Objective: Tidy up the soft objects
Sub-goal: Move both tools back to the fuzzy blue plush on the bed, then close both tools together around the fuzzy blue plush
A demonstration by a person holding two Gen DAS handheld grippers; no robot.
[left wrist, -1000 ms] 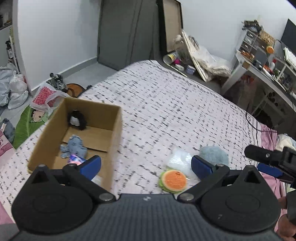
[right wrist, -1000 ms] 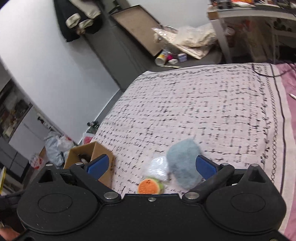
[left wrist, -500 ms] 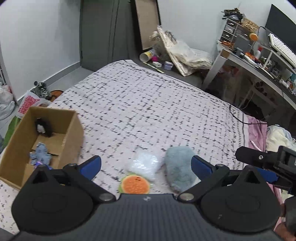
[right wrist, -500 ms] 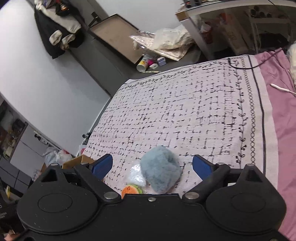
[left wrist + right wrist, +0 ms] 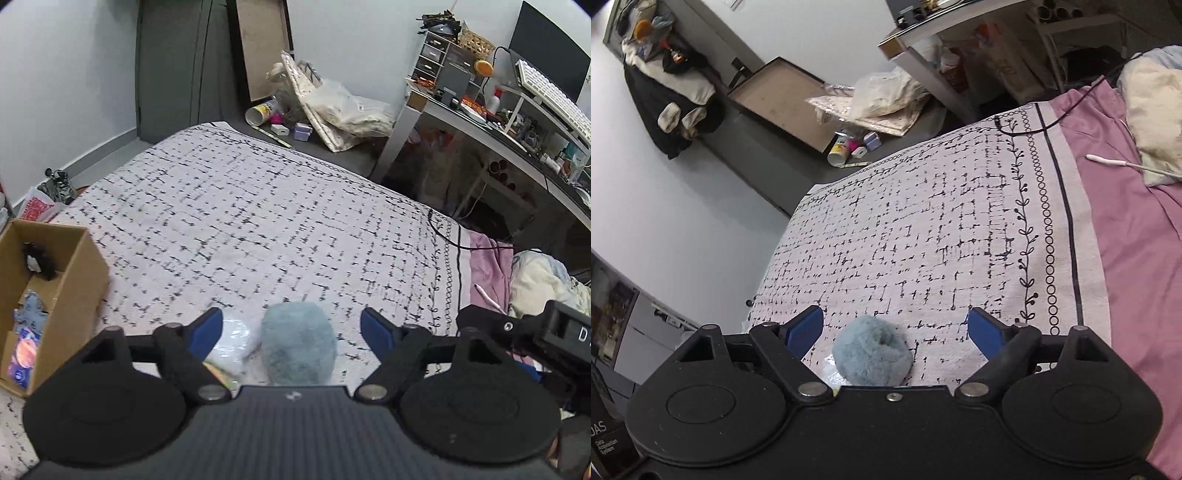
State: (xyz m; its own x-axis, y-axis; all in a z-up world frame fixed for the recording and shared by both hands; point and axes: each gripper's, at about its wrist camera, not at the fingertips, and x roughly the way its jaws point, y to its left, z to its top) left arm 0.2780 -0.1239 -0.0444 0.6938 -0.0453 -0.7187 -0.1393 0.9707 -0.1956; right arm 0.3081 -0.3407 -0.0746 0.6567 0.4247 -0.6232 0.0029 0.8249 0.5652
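Note:
A fluffy blue-grey soft toy (image 5: 299,341) lies on the checked bedspread (image 5: 258,229), between the open fingers of my left gripper (image 5: 291,332). A white plastic-wrapped soft item (image 5: 234,338) lies just left of it, by the left fingertip. A sliver of the orange slice toy (image 5: 218,371) shows below that. In the right wrist view the blue-grey toy (image 5: 871,356) also lies between the open fingers of my right gripper (image 5: 895,332). Neither gripper holds anything. A cardboard box (image 5: 79,273) at the left holds a small blue plush (image 5: 31,312) and a black fuzzy item (image 5: 37,258).
The box stands at the bed's left edge. A purple sheet (image 5: 1137,258) and a cream pillow (image 5: 1156,96) lie to the right, with a white cable (image 5: 1115,162). A cluttered desk (image 5: 498,122) stands beyond the bed. Bags and a can lie on the floor (image 5: 332,110).
Both grippers have swung right and come down closer to the blue-grey toy, which now sits between their fingers. The box has slid to the left edge of the left view.

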